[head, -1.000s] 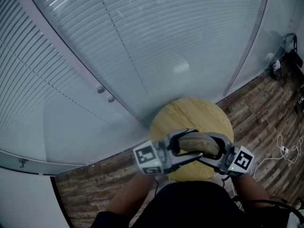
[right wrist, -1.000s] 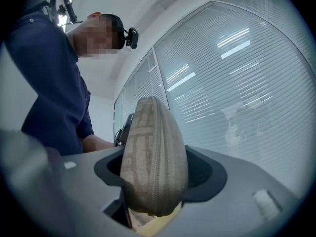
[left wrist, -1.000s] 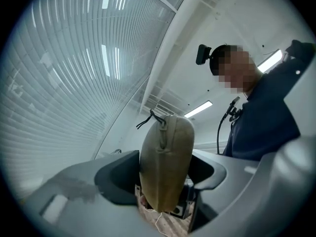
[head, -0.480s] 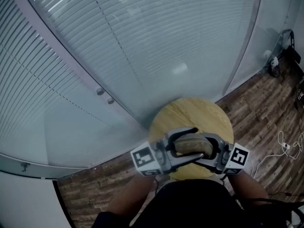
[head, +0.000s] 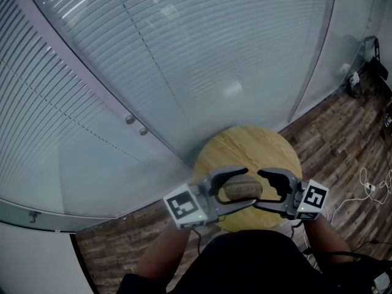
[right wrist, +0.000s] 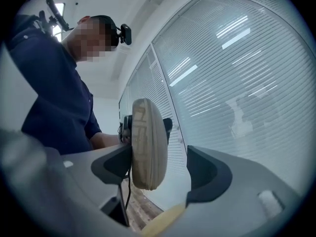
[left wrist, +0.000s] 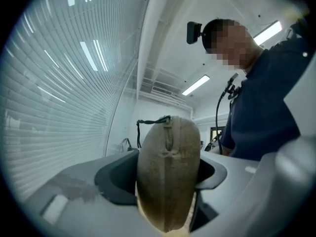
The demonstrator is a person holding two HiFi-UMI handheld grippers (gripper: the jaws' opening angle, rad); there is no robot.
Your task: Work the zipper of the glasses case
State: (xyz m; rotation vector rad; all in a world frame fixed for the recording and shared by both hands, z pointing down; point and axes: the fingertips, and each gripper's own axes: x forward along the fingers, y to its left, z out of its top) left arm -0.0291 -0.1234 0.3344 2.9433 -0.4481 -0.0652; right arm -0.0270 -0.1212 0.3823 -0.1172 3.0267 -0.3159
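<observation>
round light-wood surface [head: 242,147] sits against a glass wall [head: 184,60] with horizontal blinds. two small round knobs [head: 130,119] on the glass to its left. wood-plank floor [head: 334,133] around it. white cable [head: 366,193] loops on the floor at right, dark gear [head: 375,63] in the far corner. strip lights [left wrist: 196,85] on the ceiling.

Round wooden table [head: 245,147], blinds [head: 208,41], plank floor [head: 334,133]

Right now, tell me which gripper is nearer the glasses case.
Left. The left gripper is clamped on the glasses case; the right gripper, its jaws just opening, stands open around its end.
</observation>
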